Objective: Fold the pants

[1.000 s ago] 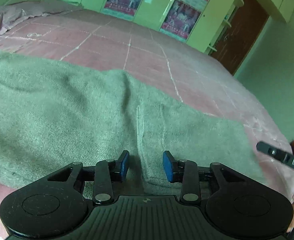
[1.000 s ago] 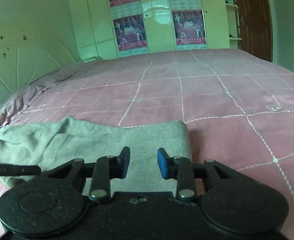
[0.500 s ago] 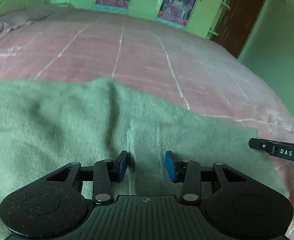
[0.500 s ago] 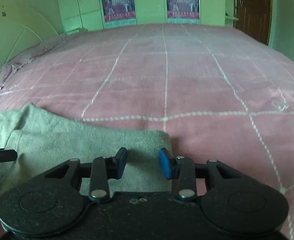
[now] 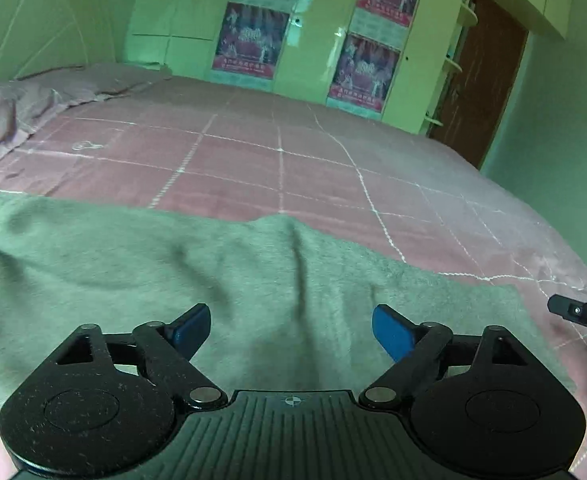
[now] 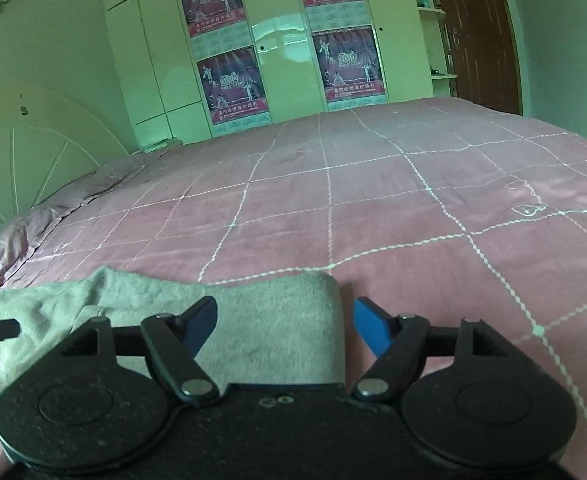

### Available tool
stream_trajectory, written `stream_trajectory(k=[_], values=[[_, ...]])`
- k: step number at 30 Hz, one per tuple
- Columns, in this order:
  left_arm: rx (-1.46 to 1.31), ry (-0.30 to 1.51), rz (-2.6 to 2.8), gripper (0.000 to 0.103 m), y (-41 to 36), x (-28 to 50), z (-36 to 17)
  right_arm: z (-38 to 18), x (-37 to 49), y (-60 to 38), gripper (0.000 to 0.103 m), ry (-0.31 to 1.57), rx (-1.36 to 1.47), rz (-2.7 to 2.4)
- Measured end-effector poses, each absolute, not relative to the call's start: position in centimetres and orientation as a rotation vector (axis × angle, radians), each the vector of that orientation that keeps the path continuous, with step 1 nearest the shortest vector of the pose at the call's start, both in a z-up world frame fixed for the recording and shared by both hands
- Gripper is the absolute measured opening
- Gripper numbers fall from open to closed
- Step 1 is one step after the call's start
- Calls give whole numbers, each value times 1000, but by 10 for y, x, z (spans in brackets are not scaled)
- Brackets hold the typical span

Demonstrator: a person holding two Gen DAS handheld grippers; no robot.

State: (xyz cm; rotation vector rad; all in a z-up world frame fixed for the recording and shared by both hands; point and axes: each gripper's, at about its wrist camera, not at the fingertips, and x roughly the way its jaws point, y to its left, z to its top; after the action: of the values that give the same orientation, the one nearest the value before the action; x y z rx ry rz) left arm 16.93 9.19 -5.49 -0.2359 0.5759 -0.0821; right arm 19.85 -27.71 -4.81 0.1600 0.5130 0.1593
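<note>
1. The grey-green pants (image 5: 221, 280) lie spread flat on the pink bedspread (image 5: 277, 168), along its near edge, with one soft ridge running up the cloth towards the middle of the bed.
2. The left gripper (image 5: 291, 330) hangs over the pants with its blue pads (image 5: 391, 336) spread wide. Its jaws have just been opening, and nothing is pinched between them; the cloth lies loose below.
3. The right gripper (image 6: 285, 326) sits over the end of the pants (image 6: 277, 320), where the folded edge meets the bedspread (image 6: 373, 200). Its jaws have also just been opening and stand wide, one pad over the cloth and the other over bare bedspread, gripping nothing.
4. In the left wrist view a finger of the right gripper (image 5: 581, 314) pokes in at the right edge, just past the pants' corner; any lettering on it is cut off.
5. Beyond the far side of the bedspread stands a pale wardrobe (image 6: 285, 52) carrying four dark posters (image 6: 231, 84). "2010" can be read on them in the right wrist view; the lines of smaller characters beneath are too small to read.
6. A brown door (image 6: 477, 36) stands right of the wardrobe.
7. A pale headboard (image 6: 17, 160) with a fan pattern stands at the left of the bedspread.
</note>
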Motion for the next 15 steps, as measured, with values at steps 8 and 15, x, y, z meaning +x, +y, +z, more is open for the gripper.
stream_trajectory(k=[8,15], values=[[-449,503,213,72,240,110,-78,-60,171,-253,77,566,189,181],[-891,525,52,71,338,159,-145,-47,159,-228,80,567,149,211]])
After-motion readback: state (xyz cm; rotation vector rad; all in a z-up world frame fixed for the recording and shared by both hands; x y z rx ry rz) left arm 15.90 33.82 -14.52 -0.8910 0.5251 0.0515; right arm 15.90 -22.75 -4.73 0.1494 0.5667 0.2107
